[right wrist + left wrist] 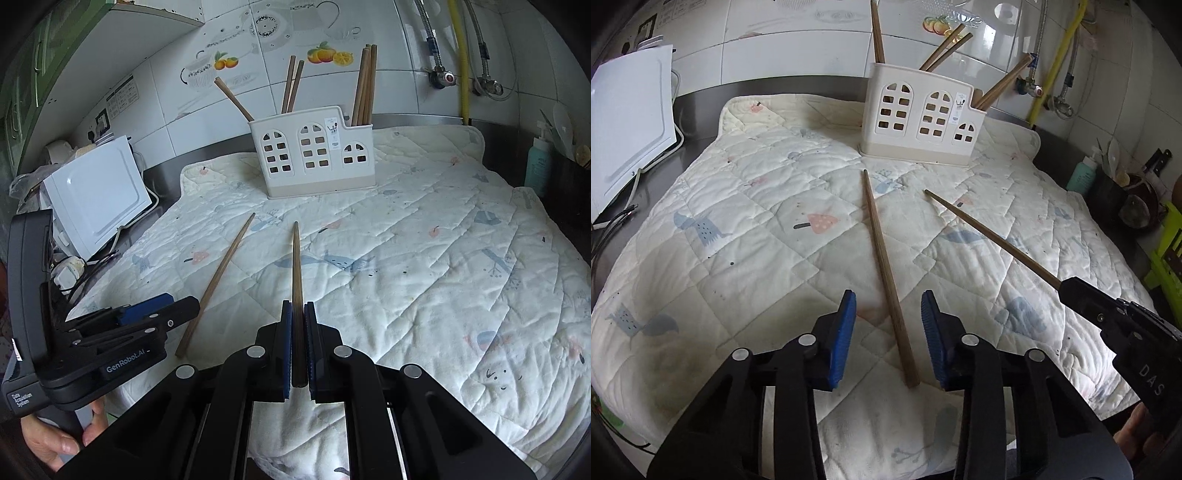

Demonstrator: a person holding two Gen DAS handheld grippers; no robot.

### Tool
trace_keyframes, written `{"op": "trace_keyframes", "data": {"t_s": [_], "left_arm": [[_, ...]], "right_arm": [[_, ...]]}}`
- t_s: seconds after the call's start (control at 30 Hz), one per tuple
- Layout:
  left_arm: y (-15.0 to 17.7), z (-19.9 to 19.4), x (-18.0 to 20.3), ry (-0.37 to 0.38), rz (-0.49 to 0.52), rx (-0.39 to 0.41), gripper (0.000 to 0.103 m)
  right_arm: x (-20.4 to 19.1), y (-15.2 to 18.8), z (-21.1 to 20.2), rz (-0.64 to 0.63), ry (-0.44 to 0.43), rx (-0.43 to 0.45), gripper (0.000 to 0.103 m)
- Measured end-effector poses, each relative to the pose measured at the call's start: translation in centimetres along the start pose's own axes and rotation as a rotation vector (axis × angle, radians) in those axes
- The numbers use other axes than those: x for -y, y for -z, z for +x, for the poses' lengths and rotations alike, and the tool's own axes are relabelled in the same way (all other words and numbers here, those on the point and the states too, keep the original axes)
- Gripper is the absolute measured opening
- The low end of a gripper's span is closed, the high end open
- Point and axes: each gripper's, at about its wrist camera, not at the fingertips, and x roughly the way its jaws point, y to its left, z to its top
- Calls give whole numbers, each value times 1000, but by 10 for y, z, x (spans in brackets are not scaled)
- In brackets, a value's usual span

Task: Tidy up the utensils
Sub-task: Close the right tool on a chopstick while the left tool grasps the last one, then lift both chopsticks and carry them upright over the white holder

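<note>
My right gripper (pixel 298 314) clamps one chopstick (pixel 296 266) near its thick end; my left gripper (pixel 888 314) gapes around another chopstick (pixel 884 266) lying mid-quilt (pixel 757 258), before the holder (pixel 919 114): light, stiff, slippery wood

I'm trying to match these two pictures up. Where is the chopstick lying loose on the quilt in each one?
Left wrist view: the loose chopstick lies at center, running from near the holder down between the open pads of the left hand-held gripper.
Right wrist view: the same chopstick lies left of center, slanting beside the left hand-held gripper.
Shared landmark: the white utensil holder with window cutouts.
</note>
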Motion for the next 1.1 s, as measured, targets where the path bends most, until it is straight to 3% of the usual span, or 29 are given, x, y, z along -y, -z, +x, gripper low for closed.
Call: {"op": "trace_keyframes", "data": {"t_s": [0.07,0.2,0.23,0.47,0.6,0.73,1.1], "left_arm": [[1,1,3,19,7,-2,26],[2,2,9,31,23,6,25],[1,4,10,29,23,1,20],[6,13,4,6,-13,-33,16],[6,16,8,-18,19,-34,13],[0,15,2,14,0,-58,8],[-24,-24,-6,30,44,73,5]], "right_arm": [[1,0,0,-1,-3,0,6],[2,-1,1,5,-9,-1,6],[2,-1,0,5,-10,0,6],[1,-2,-2,-3,-11,9,6],[-1,-1,-2,-13,-9,9,7],[-2,-3,-6,-21,-12,18,7],[-6,-36,-36,-70,-23,107,7]]}}
